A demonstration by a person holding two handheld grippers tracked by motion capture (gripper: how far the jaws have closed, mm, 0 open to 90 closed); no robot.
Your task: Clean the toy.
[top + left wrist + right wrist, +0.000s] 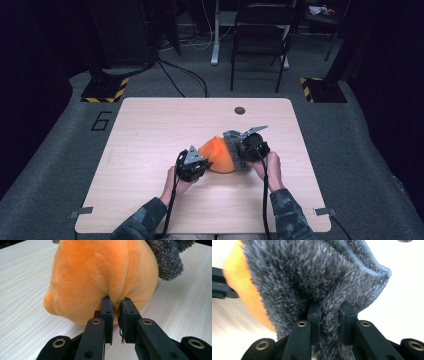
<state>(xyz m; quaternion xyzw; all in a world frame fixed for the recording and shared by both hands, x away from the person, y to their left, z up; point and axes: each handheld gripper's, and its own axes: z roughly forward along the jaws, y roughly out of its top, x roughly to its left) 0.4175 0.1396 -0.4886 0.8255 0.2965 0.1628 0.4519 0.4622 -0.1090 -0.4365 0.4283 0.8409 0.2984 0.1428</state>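
Orange plush (220, 155) lying crosswise between 2 grippers: left gripper (116, 301) pinching its near fold, right gripper (329, 308) clamped on grey cloth (312, 275) draped over plush's opposite end.

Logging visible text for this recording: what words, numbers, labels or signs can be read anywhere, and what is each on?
"6": a large dark numeral marked on the grey carpeted floor left of the light wooden table, at.
The yellow-and-black hazard stripes on the stand bases carry no words.
Nothing is written on the orange plush toy or the grey fuzzy cloth.
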